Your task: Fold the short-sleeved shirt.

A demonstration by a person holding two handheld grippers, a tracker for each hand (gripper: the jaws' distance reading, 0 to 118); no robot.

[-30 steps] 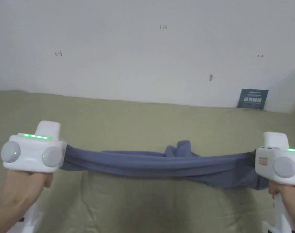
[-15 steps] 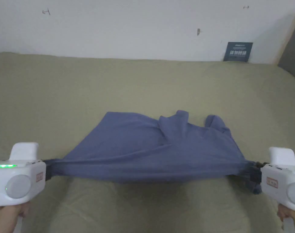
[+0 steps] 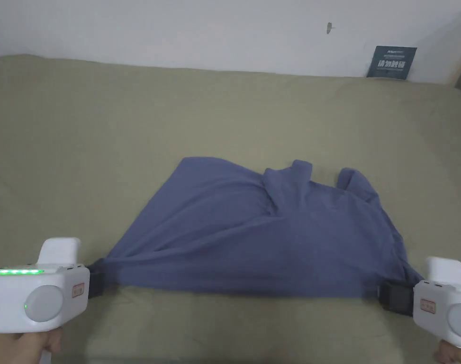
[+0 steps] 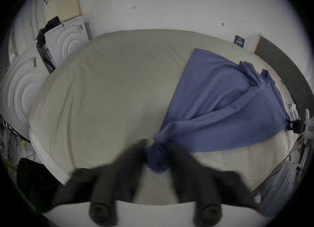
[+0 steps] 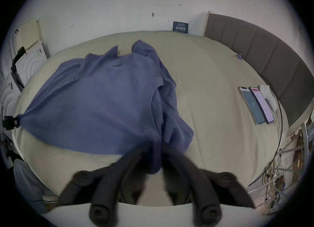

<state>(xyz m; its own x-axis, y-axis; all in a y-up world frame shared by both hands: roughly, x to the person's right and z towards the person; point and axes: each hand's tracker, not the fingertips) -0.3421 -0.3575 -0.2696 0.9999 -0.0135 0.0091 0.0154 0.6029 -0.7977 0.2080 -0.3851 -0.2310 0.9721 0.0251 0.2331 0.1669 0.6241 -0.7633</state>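
we take this for a bedroom used as a recording space: a wide bed (image 3: 224, 109) under an olive sheet, a padded grey headboard (image 5: 265, 57), bare white wall (image 3: 177, 28), two phones (image 5: 256, 105) on the sheet.

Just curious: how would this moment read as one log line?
left tongs: shut on shirt | right tongs: shut on shirt | shirt: spread on bed

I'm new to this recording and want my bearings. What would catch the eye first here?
The blue shirt stands out most, spread across the middle of the olive bed cover with its near edge pulled taut. The left gripper and the right gripper each clamp one near corner, at the bottom edges of the head view. Two phones lie side by side on the bed, off to the right of the shirt.
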